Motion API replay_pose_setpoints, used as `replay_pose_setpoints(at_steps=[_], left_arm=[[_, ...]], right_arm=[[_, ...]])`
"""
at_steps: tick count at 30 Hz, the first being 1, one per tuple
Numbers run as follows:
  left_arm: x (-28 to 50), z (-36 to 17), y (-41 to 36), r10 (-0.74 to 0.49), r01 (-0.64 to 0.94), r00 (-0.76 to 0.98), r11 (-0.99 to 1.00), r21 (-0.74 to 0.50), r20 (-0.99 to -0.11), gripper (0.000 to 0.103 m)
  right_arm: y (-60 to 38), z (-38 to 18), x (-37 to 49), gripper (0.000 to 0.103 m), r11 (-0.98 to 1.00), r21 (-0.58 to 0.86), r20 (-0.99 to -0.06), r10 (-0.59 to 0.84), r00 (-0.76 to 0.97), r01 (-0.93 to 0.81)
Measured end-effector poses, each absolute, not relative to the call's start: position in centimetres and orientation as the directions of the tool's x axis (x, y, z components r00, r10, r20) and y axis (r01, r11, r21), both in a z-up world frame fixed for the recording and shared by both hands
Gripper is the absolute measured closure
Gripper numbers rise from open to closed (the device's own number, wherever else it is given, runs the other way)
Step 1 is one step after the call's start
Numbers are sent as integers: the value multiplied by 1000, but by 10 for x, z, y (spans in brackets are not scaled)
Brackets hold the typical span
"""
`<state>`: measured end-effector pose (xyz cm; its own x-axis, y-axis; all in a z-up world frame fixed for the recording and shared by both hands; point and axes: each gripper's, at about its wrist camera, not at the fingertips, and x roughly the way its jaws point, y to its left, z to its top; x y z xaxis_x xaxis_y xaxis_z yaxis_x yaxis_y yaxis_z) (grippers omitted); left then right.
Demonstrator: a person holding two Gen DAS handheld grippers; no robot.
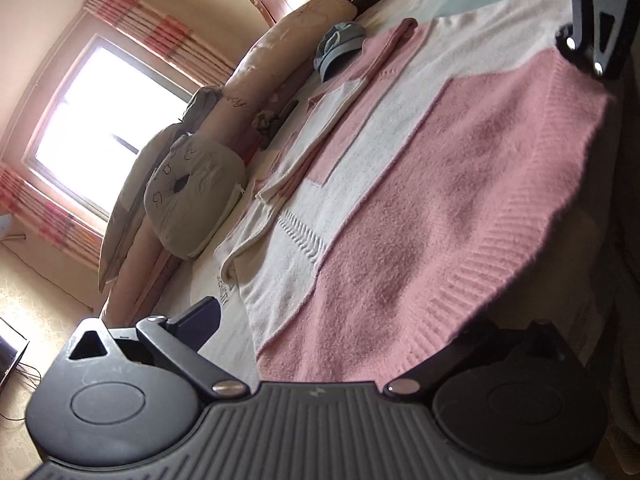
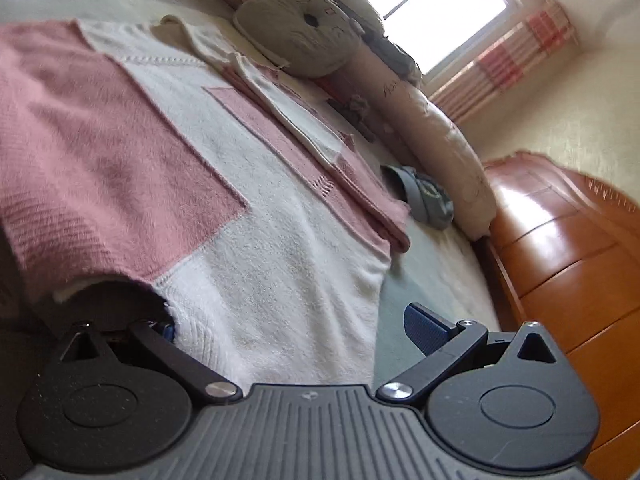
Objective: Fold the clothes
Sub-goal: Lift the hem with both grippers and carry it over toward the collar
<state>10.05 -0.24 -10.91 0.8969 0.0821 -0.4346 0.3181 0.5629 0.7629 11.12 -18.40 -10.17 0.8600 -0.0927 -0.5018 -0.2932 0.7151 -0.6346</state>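
Pink and white sweater [image 1: 420, 200] [image 2: 168, 152] lies spread flat on the bed [image 2: 432, 272], ribbed hem toward both cameras, sleeves folded across the far side. Hem edge raised off the bed along its near side.

Left gripper [image 1: 340, 336]: jaws spread wide, pink hem corner lying between them; left finger [image 1: 200, 320] visible, the right one under the knit. Cannot tell whether it pinches the cloth.

Right gripper [image 2: 296, 328]: jaws wide apart, white hem corner between them, right finger [image 2: 428, 328] resting on the bed; grip on the cloth cannot be told.

Beyond the sweater: blue cap [image 1: 340, 48] [image 2: 424, 196], grey cat-face cushion [image 1: 192, 192] [image 2: 296, 28], long pink bolster [image 1: 280, 60] [image 2: 436, 136]. Wooden dresser [image 2: 568, 264], window [image 1: 104, 120] behind.
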Motion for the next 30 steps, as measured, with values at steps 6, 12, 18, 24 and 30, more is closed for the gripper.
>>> replay_pose_setpoints(at_steps=[6, 12, 18, 24, 30], left_arm=[[98, -112, -6, 115, 285, 911, 520, 805, -397, 1], [99, -107, -7, 151, 217, 928, 525, 823, -341, 0], [104, -102, -8, 161, 182, 938, 524, 832, -306, 0], [108, -96, -5, 165, 143, 948, 544, 827, -272, 0], [119, -89, -2, 169, 114, 955, 553, 826, -245, 0]], right_arm=[[-173, -108, 109, 0, 672, -695, -434, -111, 894, -255], [-179, -105, 111, 0, 694, -694, -399, -151, 904, -191], [-175, -105, 115, 0, 677, -718, -363, -166, 917, -162], [-173, -100, 119, 0, 685, -719, -327, -182, 927, -120], [-170, -96, 127, 0, 679, -728, -299, -194, 934, -92]])
